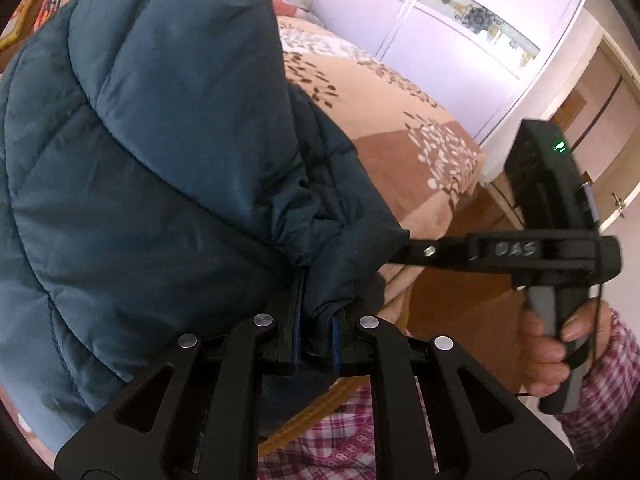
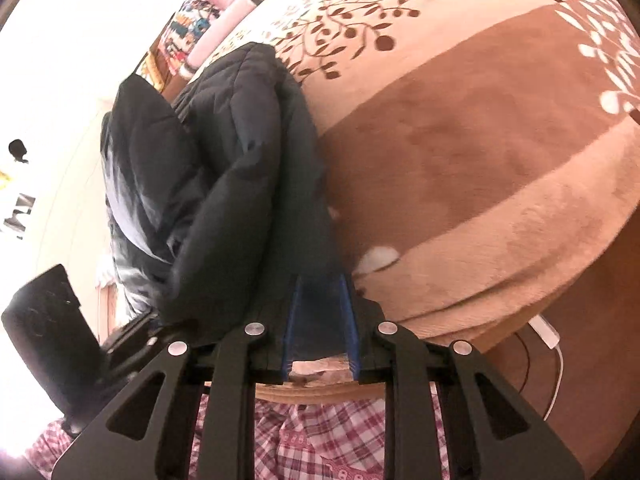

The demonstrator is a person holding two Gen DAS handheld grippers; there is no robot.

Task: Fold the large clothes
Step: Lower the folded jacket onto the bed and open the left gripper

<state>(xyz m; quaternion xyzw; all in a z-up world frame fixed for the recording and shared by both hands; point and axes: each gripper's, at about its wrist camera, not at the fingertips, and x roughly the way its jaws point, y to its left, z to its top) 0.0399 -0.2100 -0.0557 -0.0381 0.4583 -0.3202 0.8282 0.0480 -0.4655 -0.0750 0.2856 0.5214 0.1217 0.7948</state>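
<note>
Above the bed (image 2: 500, 128) your left tongs (image 1: 314, 312) and right tongs (image 2: 320, 312) each pinch an edge of the dark quilted jacket (image 1: 152, 152), which hangs bunched between them; no neat fold shows yet, so most work remains.

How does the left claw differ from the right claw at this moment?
The left claw pinches a thin fold of the dark quilted jacket; the right claw grips a thicker fold, so its jaws stand wider. Both are shut on that jacket, above the bed blanket.
</note>
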